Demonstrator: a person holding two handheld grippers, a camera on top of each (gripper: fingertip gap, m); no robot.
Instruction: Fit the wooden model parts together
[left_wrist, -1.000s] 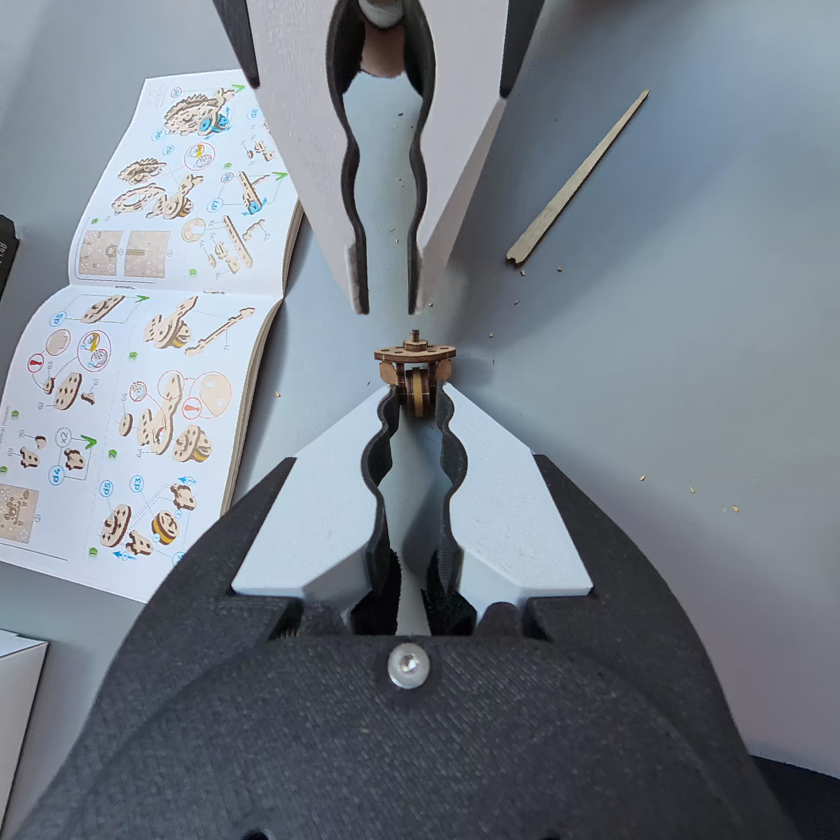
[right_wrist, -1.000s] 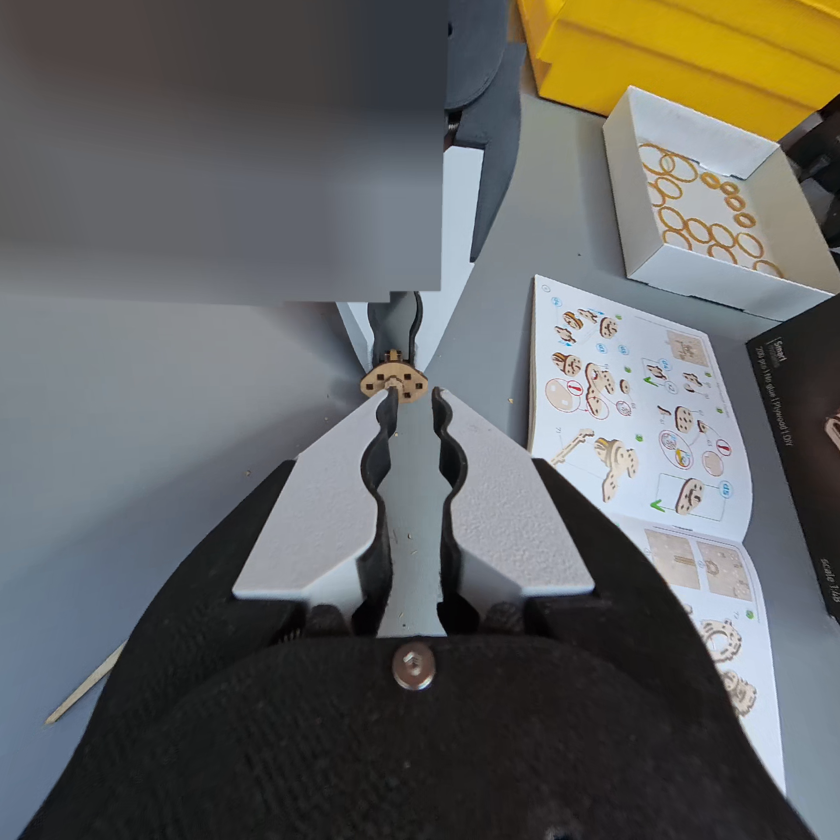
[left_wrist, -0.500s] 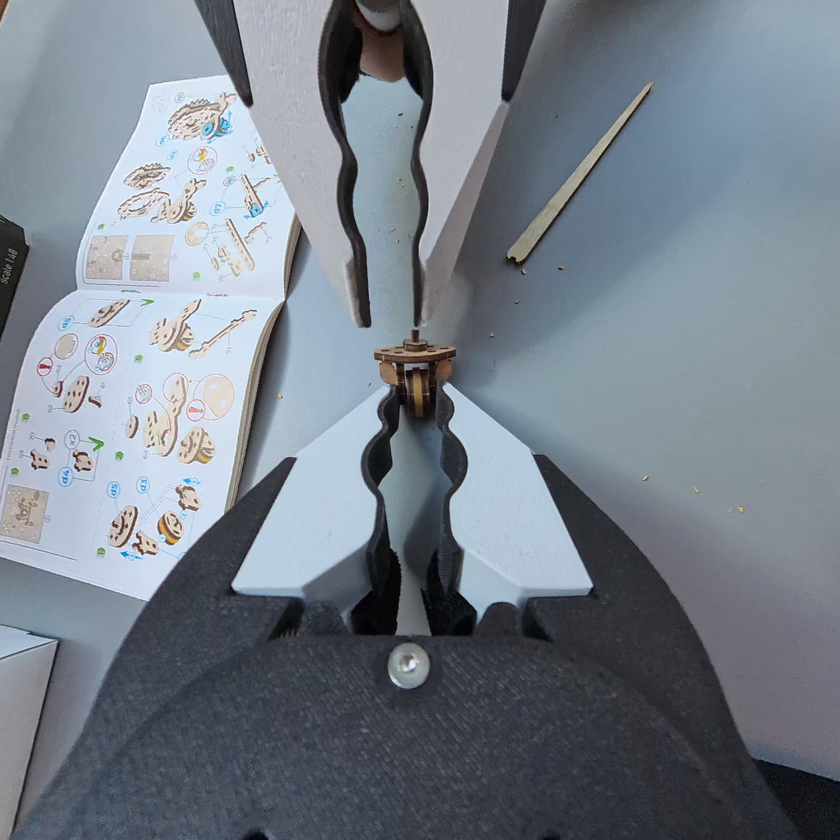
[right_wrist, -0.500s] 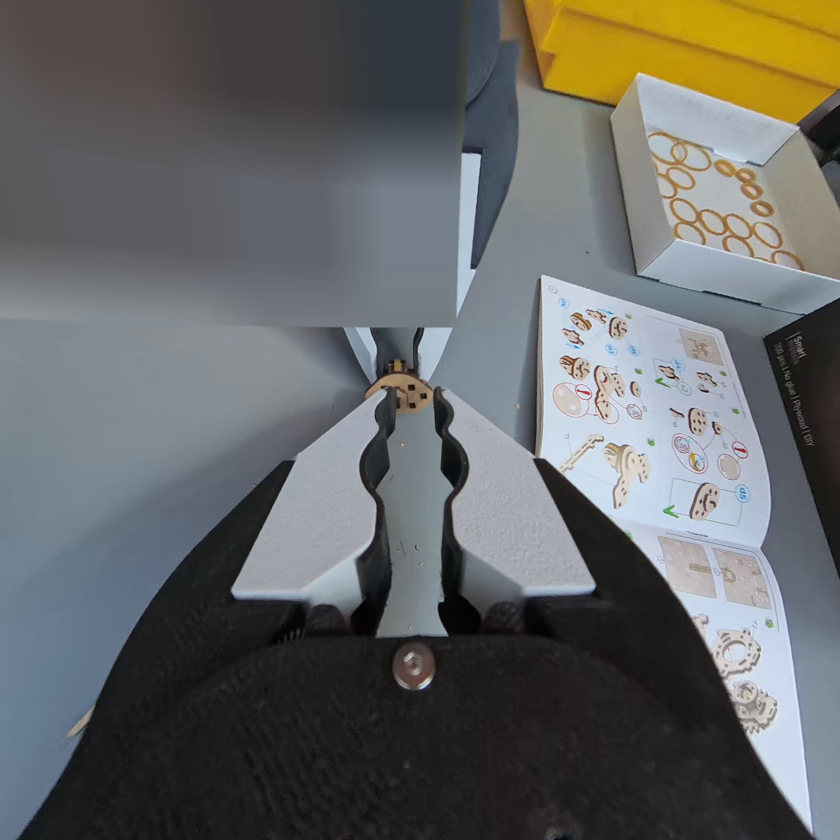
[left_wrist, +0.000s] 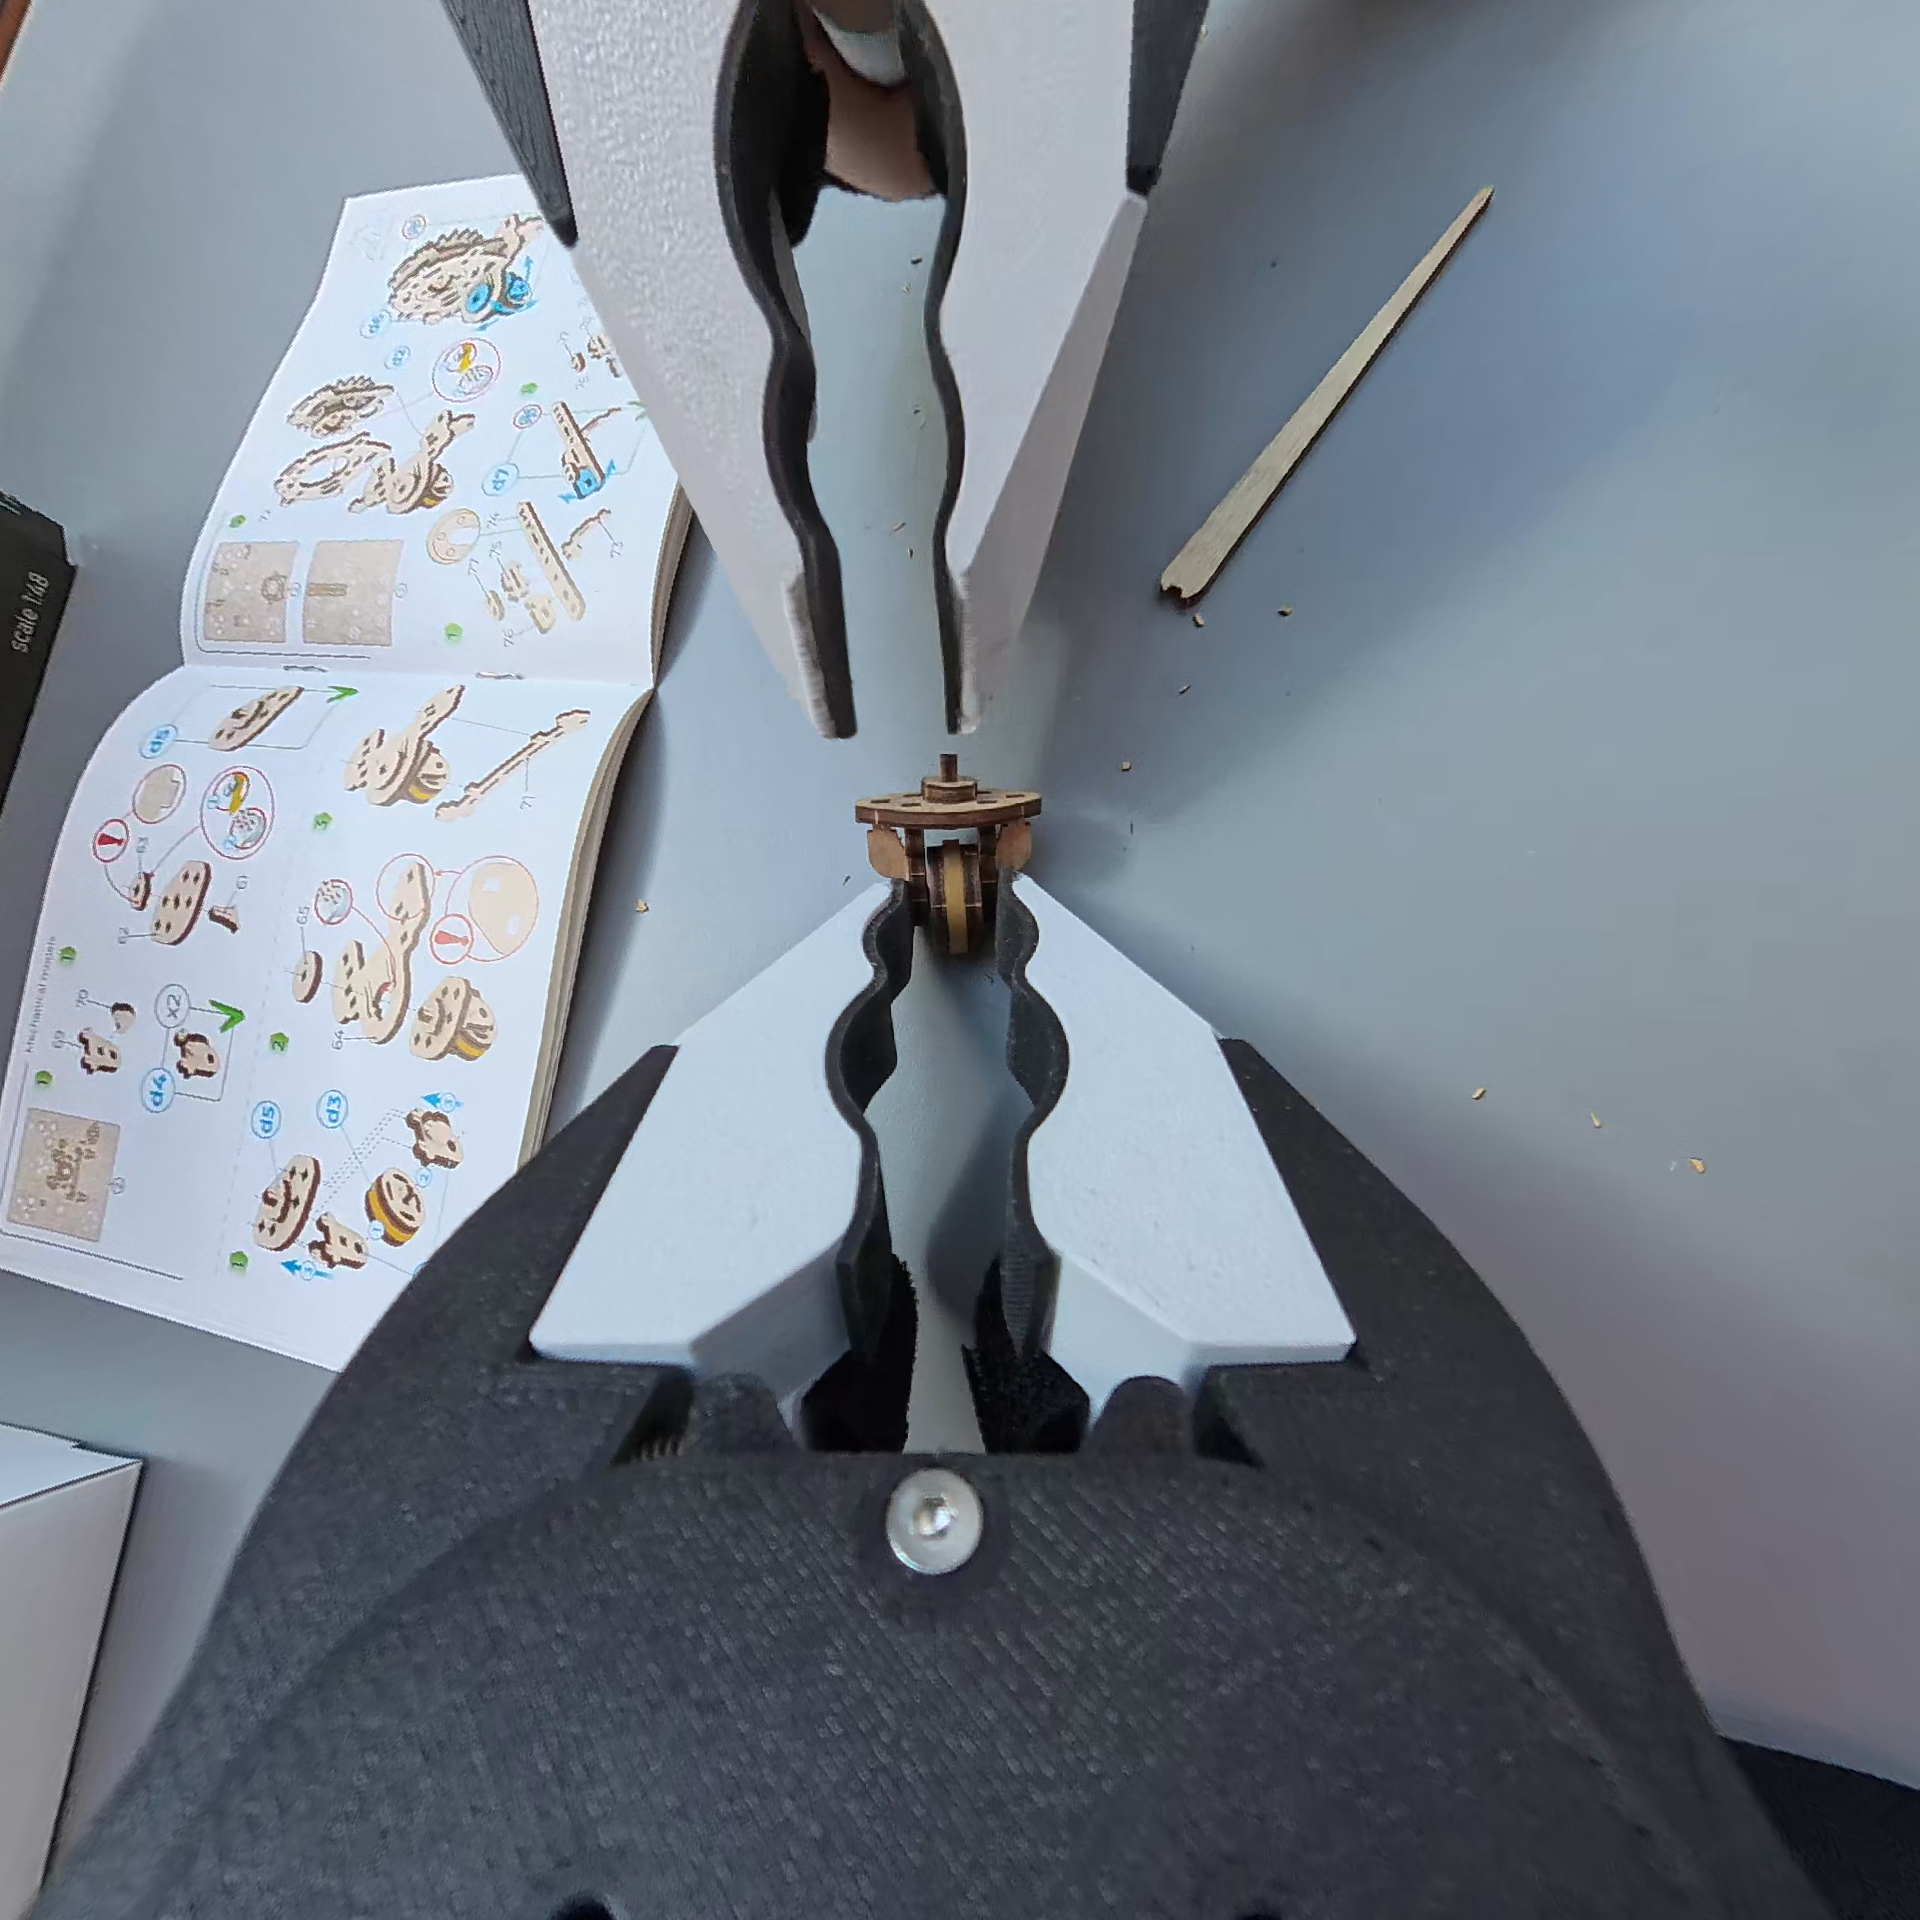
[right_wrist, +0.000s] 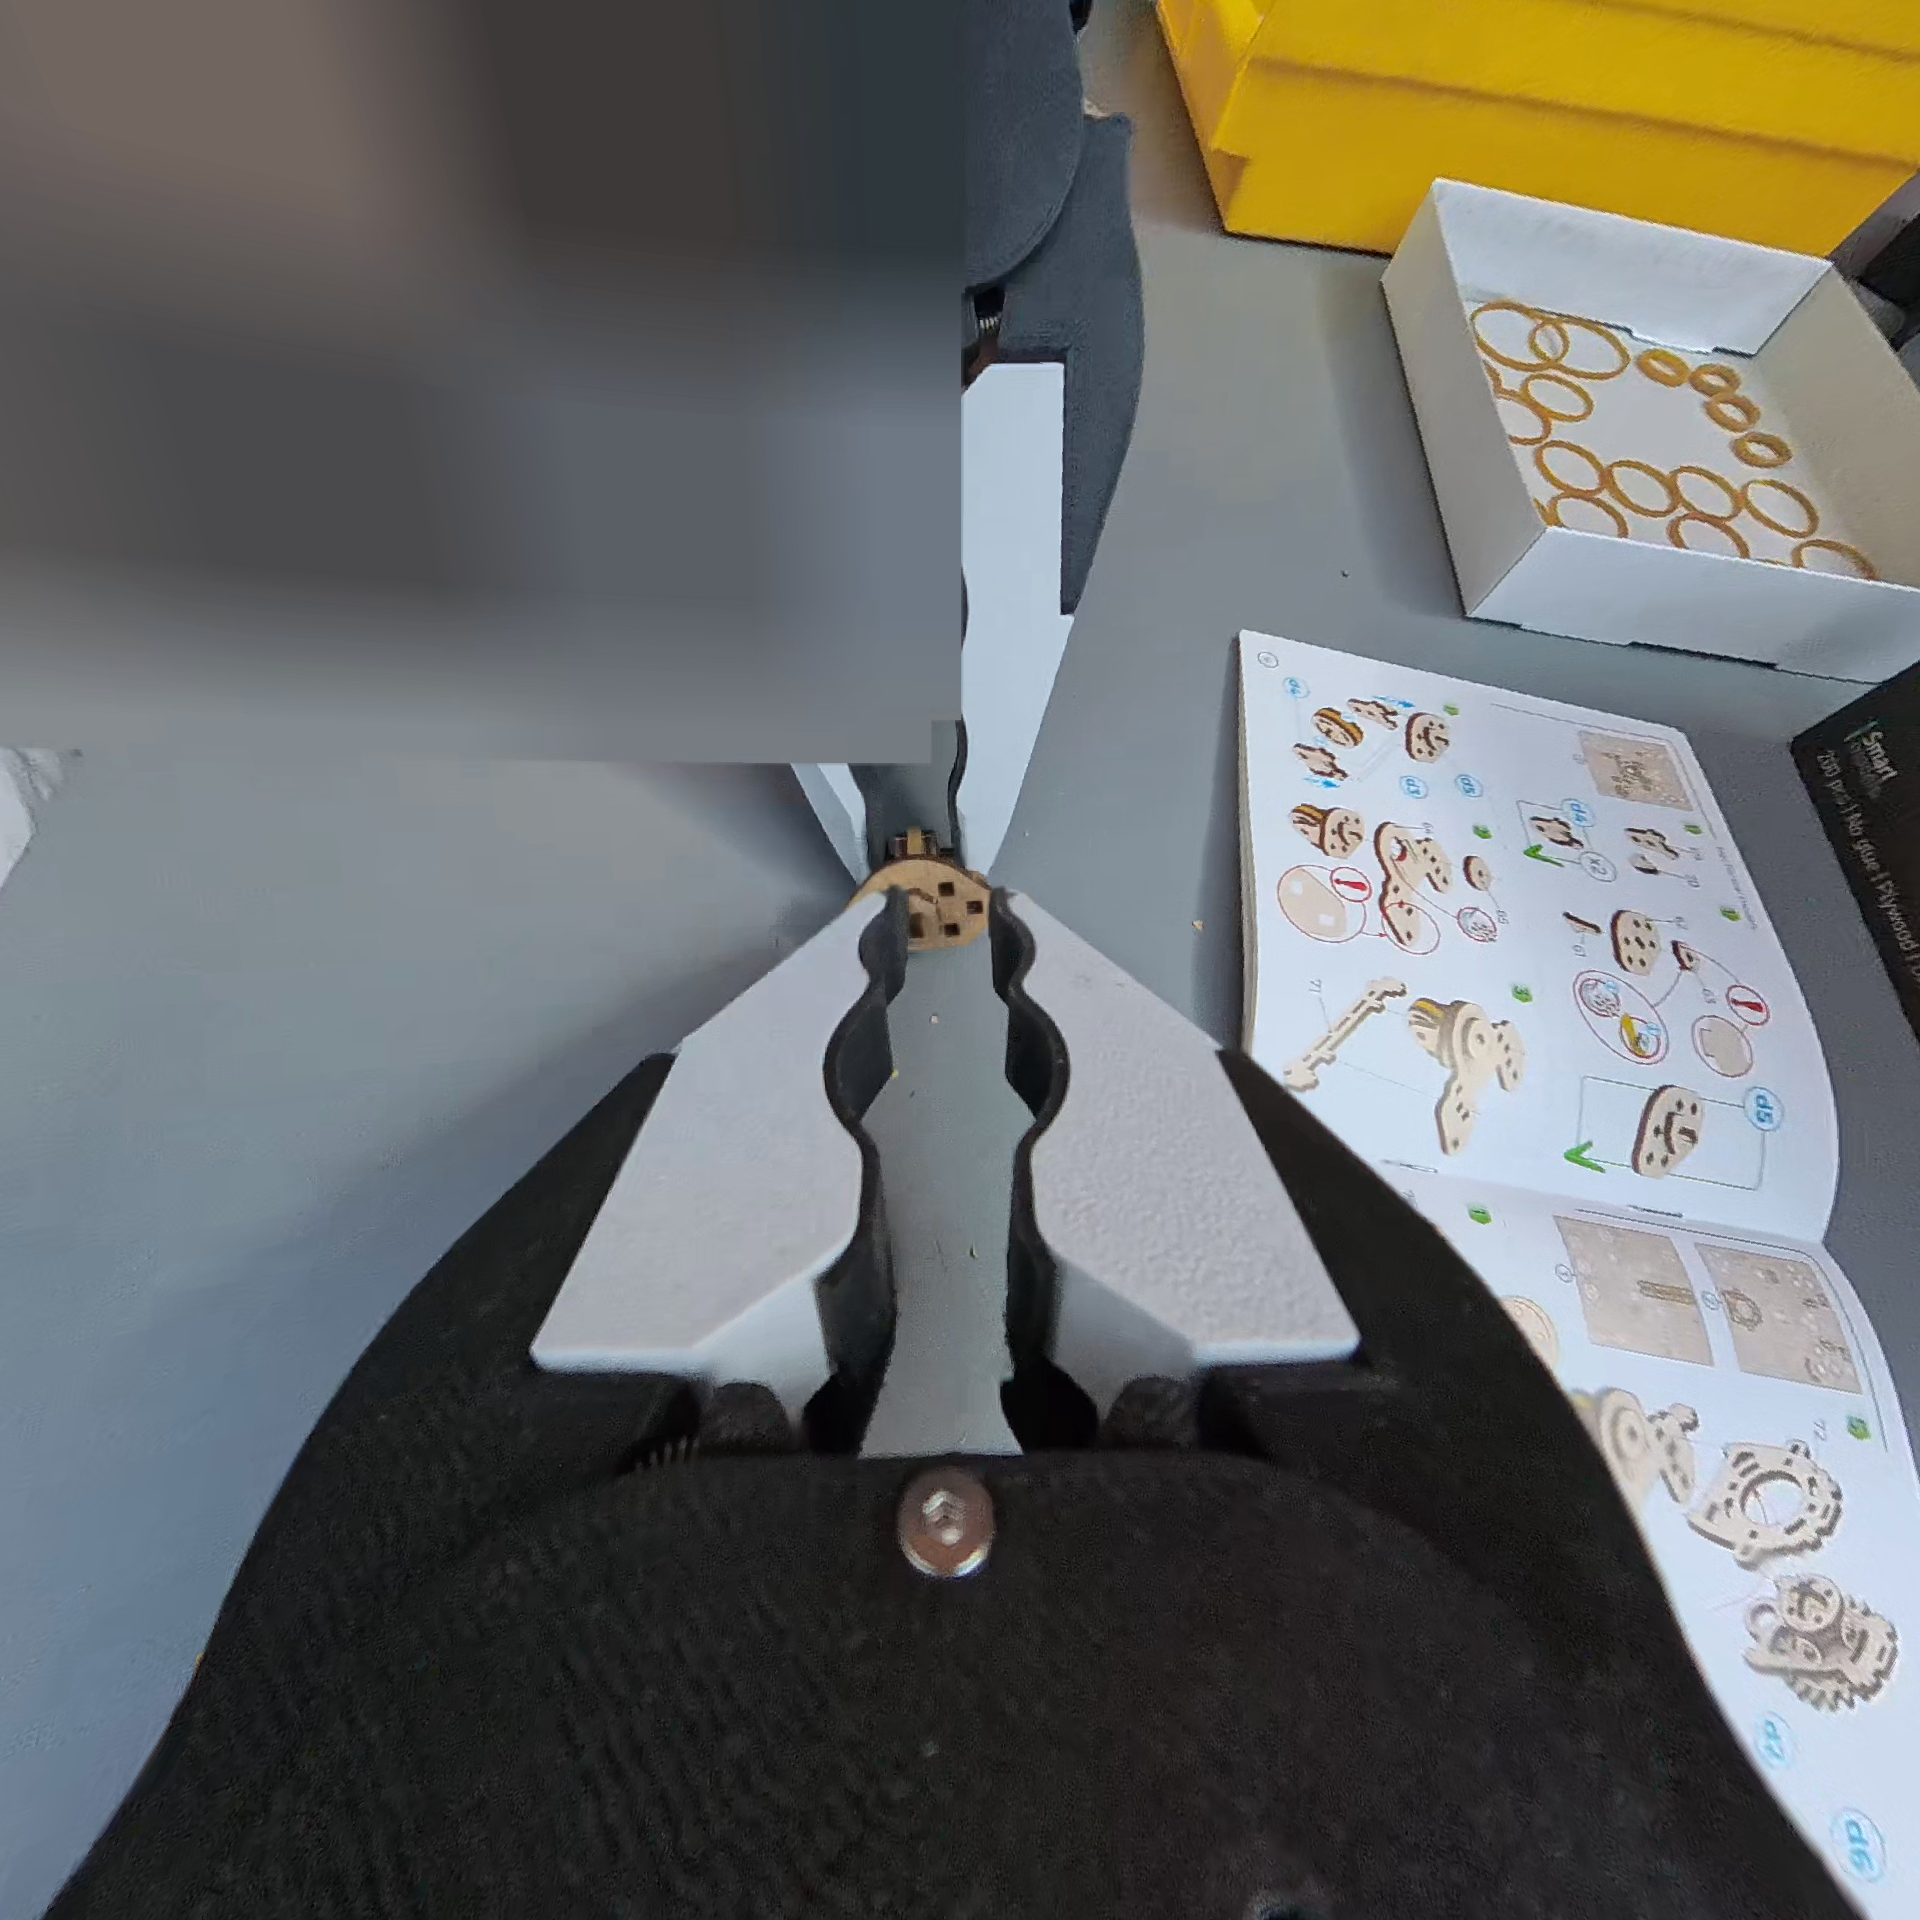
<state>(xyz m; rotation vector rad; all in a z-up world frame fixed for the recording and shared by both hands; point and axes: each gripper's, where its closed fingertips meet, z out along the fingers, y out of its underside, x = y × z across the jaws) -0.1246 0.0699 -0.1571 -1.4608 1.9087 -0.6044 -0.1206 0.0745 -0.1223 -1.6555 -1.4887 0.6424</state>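
**Left gripper clamps the wooden sub-assembly; right gripper faces it with its tips apart**

In the left wrist view the left gripper (left_wrist: 948, 925) is clenched on a small wooden model assembly (left_wrist: 948, 847): a flat oval plate with a short peg standing up from it, and below it a wheel with a yellow band pinched between the pads. Directly opposite, the right gripper (left_wrist: 902, 727) points back toward it, its tips parted by a narrow gap and stopping just short of the peg, holding nothing.

The right wrist view shows the same assembly (right_wrist: 933, 902) from the other side: here the plate's face with its square slots is plain, but the wheel and peg are not, and perspective makes the right gripper (right_wrist: 940, 914) look as if it straddles the plate. Whether its pads touch the wood cannot be told from this view.

Only the left view shows the thin wooden stick (left_wrist: 1325, 400) lying far right on the grey table (left_wrist: 1558, 831), with crumbs of wood scattered around. Only the right view shows the white box of rubber bands (right_wrist: 1662, 436) and the yellow bins (right_wrist: 1538, 114) beyond it. The open instruction booklet (left_wrist: 343, 748) appears in both; a black box (right_wrist: 1870, 831) beside it is cut off by the frame edge. A large blurred patch covers the upper left of the right view, hiding most of the left gripper's body.
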